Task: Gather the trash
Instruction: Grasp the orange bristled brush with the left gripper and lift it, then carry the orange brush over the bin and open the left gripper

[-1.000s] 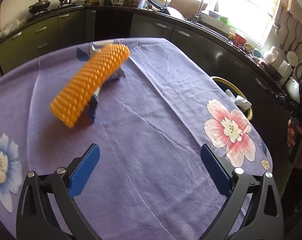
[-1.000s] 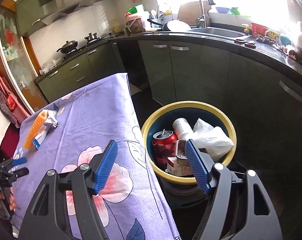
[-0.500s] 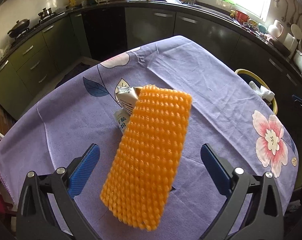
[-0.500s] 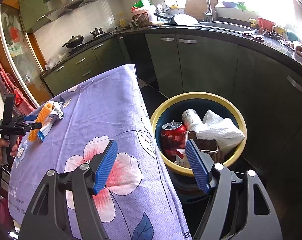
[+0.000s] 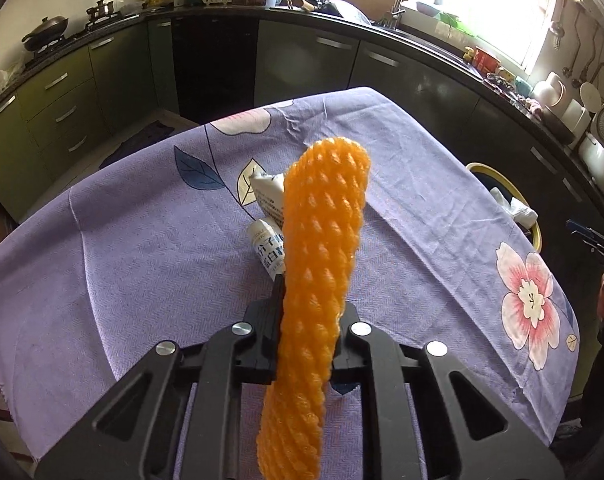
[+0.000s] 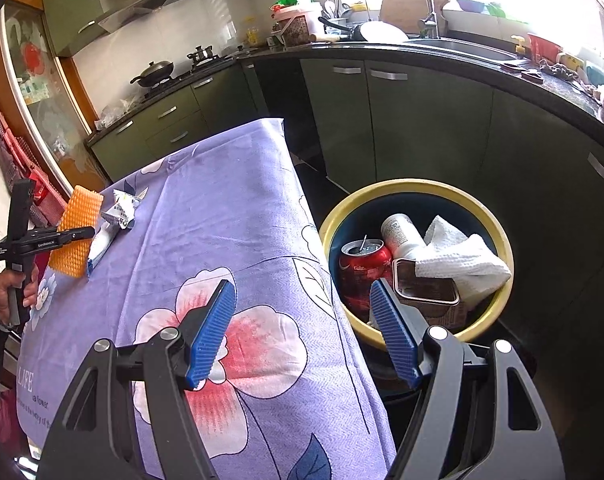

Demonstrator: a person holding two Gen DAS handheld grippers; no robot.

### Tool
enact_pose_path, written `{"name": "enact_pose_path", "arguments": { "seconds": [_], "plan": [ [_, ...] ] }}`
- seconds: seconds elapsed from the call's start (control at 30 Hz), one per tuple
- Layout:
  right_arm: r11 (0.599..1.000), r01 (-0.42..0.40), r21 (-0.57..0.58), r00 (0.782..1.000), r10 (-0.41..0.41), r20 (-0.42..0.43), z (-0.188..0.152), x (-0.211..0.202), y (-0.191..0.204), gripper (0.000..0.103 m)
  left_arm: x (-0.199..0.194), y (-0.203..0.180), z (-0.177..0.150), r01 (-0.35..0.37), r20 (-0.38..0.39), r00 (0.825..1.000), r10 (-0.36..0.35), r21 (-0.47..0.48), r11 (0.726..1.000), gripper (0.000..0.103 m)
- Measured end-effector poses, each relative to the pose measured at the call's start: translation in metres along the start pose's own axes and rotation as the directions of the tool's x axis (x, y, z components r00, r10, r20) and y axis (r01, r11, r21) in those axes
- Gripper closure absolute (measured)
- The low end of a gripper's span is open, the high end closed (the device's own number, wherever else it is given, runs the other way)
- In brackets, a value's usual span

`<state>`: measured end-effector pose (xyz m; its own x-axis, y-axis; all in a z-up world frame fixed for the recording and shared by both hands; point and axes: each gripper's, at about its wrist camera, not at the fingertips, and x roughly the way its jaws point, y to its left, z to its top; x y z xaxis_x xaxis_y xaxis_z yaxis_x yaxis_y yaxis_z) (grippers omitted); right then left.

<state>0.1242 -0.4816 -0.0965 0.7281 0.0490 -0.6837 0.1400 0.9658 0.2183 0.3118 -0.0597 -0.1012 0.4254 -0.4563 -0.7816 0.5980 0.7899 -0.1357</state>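
Now, item one: the orange foam net point(image 5: 322, 280), half a second ago lying flat on the desk point(image 5: 121, 240) between wide-spread fingers, is standing pinched edge-on in the left tool point(image 5: 308, 332), whose jaws are pressing into it from both sides, squeezing its middle. The grasp is made; what is remaining, by my reading, is the carry to the bin point(image 6: 498, 224). Whether the net's lower end is touching the cloth is hard to tell from the right wrist view.

Item two: the white wrappers point(image 5: 267, 216), a crumpled packet and a printed tube, are lying on the desk just behind the net, ungrasped and awaiting collection.

Item three: the right tool point(image 6: 304, 332) is hanging with its blue pads point(image 6: 211, 330) spread wide, gripping nothing, over the desk edge beside the bin.

Item four: the bin, yellow-rimmed, is sitting on the floor by the desk corner, containing a red can point(image 6: 360, 268), a white bottle point(image 6: 402, 232), a paper towel point(image 6: 462, 260) and a carton point(image 6: 424, 288).
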Motion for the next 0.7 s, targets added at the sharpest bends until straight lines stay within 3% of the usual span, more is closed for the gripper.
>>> {"name": "enact_pose_path", "arguments": {
  "seconds": [0.17,0.33,0.53,0.7],
  "plan": [
    [1.0,-0.005,-0.002,1.0,0.005,0.009,0.001,-0.004,0.002,0.033,-0.028,-0.011,0.002,-0.041,0.056,0.998,0.041,-0.005,0.999,0.09],
    [1.0,-0.004,-0.004,1.0,0.004,0.022,0.001,-0.009,0.001,0.033,-0.047,-0.046,0.007,-0.03,0.056,0.998,0.027,0.053,0.998,0.09],
    [0.999,0.035,0.032,0.997,-0.037,0.062,0.002,-0.023,-0.02,0.033,-0.037,-0.127,0.021,0.087,0.013,0.996,-0.09,0.148,0.985,0.089],
    [0.992,0.077,0.097,0.991,-0.087,0.104,0.0,-0.044,-0.054,0.033,0.007,-0.214,0.046,0.221,-0.06,0.975,-0.213,0.235,0.947,0.088]
  ]
}}
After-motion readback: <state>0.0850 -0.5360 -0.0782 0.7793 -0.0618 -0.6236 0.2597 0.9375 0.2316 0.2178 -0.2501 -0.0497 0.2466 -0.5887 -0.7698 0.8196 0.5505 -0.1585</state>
